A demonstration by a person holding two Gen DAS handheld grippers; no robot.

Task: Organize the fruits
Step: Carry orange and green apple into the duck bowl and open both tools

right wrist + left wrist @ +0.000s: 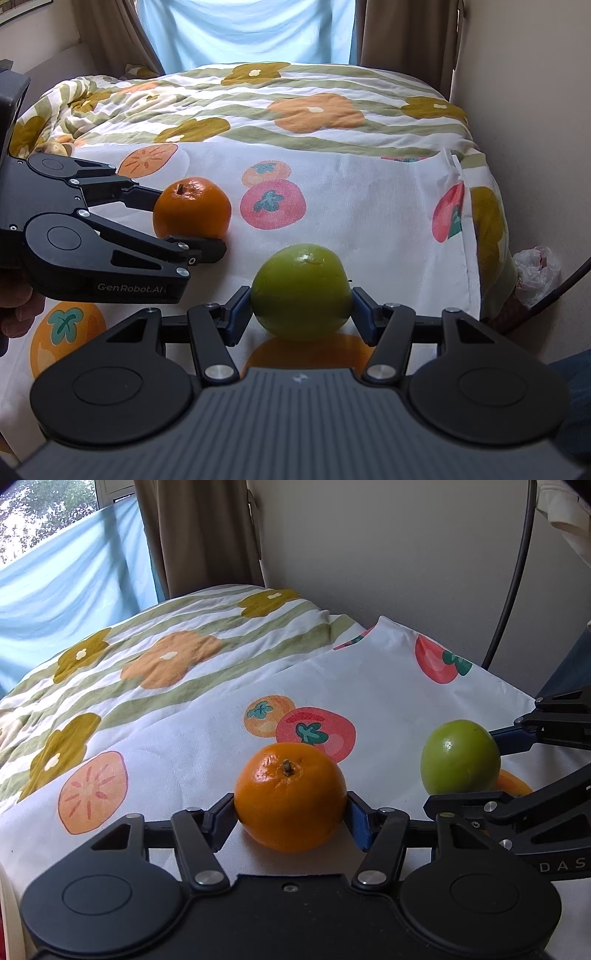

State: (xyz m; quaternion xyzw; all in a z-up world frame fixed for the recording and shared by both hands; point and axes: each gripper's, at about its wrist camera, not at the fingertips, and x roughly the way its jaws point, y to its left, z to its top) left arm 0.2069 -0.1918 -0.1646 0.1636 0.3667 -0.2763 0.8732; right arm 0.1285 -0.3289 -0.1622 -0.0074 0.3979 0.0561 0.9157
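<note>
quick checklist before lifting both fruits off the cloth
1. Left tool pads against both sides of the orange: ok.
2. Right tool pads against both sides of the green fruit: ok.
3. Fruits apart from each other: ok.
4. Tools not touching each other: cannot tell, they sit very close.
5. Printed cloth not pinched by the pads: cannot tell.
6. Drop-off spot in view: not ok, none visible.

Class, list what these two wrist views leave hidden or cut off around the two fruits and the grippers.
- Underside of the orange: left wrist view, hidden by its own bulk and the left gripper.
- Print under the green fruit: right wrist view, mostly covered by the fruit and the right gripper.
- Small pale things at the quilt's left edge: too small to identify.
</note>
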